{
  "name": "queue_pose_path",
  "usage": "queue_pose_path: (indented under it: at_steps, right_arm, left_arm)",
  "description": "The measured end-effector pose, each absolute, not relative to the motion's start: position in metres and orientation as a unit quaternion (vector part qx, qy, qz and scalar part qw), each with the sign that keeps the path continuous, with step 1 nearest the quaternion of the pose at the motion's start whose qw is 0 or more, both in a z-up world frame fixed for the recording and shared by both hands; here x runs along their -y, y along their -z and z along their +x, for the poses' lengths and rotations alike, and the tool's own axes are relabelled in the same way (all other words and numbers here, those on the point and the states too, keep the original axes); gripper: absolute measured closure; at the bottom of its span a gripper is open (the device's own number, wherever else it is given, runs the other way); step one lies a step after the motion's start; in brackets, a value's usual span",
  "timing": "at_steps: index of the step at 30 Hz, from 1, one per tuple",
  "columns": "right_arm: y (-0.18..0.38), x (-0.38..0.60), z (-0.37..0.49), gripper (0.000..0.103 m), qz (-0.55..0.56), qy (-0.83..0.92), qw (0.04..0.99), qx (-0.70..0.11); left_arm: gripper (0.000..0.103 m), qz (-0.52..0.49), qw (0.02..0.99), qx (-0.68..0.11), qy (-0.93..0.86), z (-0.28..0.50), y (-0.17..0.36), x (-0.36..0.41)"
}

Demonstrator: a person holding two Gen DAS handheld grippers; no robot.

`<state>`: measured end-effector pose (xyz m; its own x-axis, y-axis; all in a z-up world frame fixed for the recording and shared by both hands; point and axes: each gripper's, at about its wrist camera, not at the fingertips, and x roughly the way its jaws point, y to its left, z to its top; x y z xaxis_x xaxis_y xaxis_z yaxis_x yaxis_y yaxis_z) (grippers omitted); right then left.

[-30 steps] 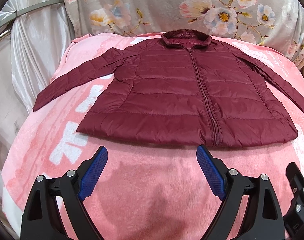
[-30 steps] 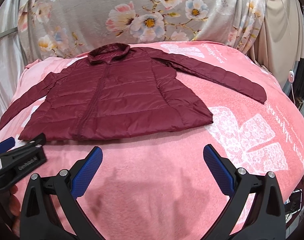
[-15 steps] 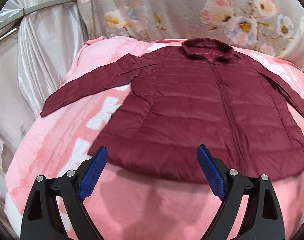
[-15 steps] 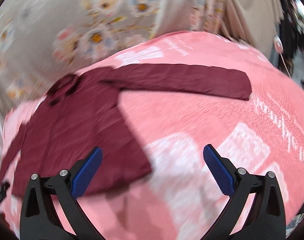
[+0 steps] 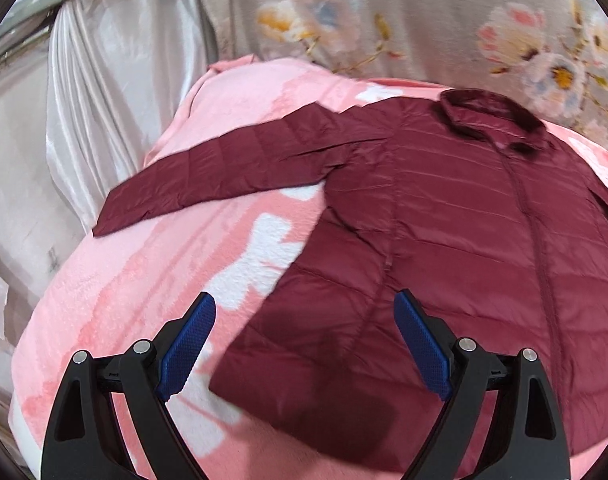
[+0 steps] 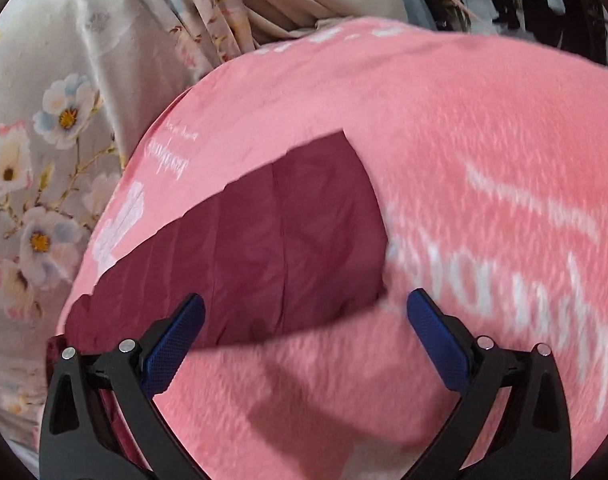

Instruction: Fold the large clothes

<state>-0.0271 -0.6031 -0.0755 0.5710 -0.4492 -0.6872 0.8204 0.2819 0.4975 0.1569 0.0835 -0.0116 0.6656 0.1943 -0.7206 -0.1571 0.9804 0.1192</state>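
Note:
A maroon quilted jacket [image 5: 444, 240] lies flat and zipped on a pink blanket [image 5: 152, 280], collar at the far end. Its left sleeve [image 5: 224, 172] stretches out towards the left edge. My left gripper [image 5: 304, 340] is open and empty, above the jacket's lower left hem corner. In the right wrist view only the jacket's other sleeve [image 6: 272, 248] shows, its cuff end pointing up and right. My right gripper [image 6: 304, 336] is open and empty, just in front of that sleeve.
A floral curtain [image 5: 384, 20] hangs behind the bed and shows in the right wrist view [image 6: 44, 160] too. Shiny white drapery [image 5: 84, 100] lines the left side. The blanket [image 6: 484, 180] drops off at the right, with dark clutter [image 6: 524, 0] beyond.
My left gripper has moved forward and left, over the jacket's lower left corner. My right gripper has swung right and closer to the right sleeve. Both stay open.

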Motion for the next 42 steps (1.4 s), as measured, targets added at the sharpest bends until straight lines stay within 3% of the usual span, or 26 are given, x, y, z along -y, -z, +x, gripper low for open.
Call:
queue_pose_path:
  at_steps: [2,4,5,6,7,9,15,18,21,30,32,37,39,42]
  right_arm:
    - [0.076,0.607,-0.019,0.012,0.435,0.411,0.773,-0.211]
    - [0.075,0.616,-0.004,0.049,0.433,0.408,0.773,-0.220]
    - [0.072,0.618,0.004,0.060,0.435,0.395,0.778,-0.221]
    - [0.066,0.617,0.014,0.084,0.432,0.386,0.784,-0.221]
    - [0.057,0.616,0.026,0.093,0.423,0.383,0.792,-0.219]
    - [0.023,0.592,0.054,0.097,0.373,0.361,0.830,-0.204]
    - [-0.077,0.456,0.154,0.098,0.216,0.205,0.938,-0.178]
    - [-0.097,0.372,0.201,0.098,0.148,0.108,0.964,-0.190]
    - [-0.091,0.304,0.238,0.098,0.108,0.038,0.970,-0.214]
    - [0.003,0.175,0.311,0.094,0.043,-0.065,0.945,-0.317]
    - [0.021,0.161,0.312,0.090,0.046,-0.081,0.938,-0.333]
    - [0.015,0.161,0.293,0.050,0.061,-0.104,0.944,-0.308]
    - [0.007,0.177,0.278,0.042,0.080,-0.097,0.949,-0.291]
    - [0.003,0.216,0.261,0.041,0.111,-0.066,0.950,-0.283]
  left_arm:
    - [0.015,0.016,0.908,-0.404,-0.107,0.165,0.017,-0.093]
    - [0.015,0.016,0.906,-0.406,-0.119,0.170,0.022,-0.100]
    - [0.015,0.017,0.905,-0.407,-0.122,0.170,0.023,-0.103]
    - [0.015,0.018,0.904,-0.409,-0.125,0.172,0.026,-0.105]
    - [0.015,0.018,0.903,-0.410,-0.126,0.174,0.027,-0.107]
    - [0.015,0.021,0.901,-0.413,-0.129,0.176,0.031,-0.109]
    - [0.015,0.018,0.898,-0.419,-0.132,0.179,0.036,-0.114]
    - [0.015,0.016,0.898,-0.420,-0.132,0.178,0.037,-0.119]
    - [0.015,0.012,0.898,-0.420,-0.132,0.178,0.037,-0.124]
    - [0.015,0.009,0.900,-0.419,-0.121,0.179,0.037,-0.136]
    - [0.015,0.004,0.900,-0.420,-0.115,0.182,0.036,-0.139]
    - [0.015,-0.032,0.902,-0.422,-0.080,0.195,0.028,-0.138]
    - [0.015,-0.048,0.903,-0.423,-0.057,0.202,0.022,-0.133]
    - [0.015,-0.081,0.901,-0.425,-0.018,0.218,0.013,-0.121]
